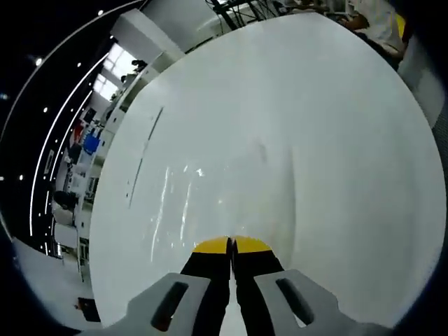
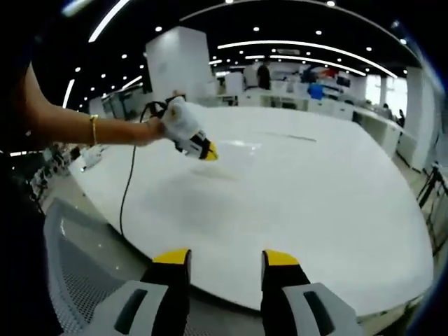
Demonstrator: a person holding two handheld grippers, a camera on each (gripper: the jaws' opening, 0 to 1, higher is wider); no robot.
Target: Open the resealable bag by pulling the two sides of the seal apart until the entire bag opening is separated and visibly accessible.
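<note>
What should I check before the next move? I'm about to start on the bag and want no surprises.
1. Bag located: not ok, no bag seen on the white table.
2. Left gripper free: ok, jaws shut on nothing visible.
3. Right gripper ready: ok, jaws open, empty.
4. Grippers apart: ok, left gripper over the table, right near its edge.
5. Cable clear: cannot tell.
</note>
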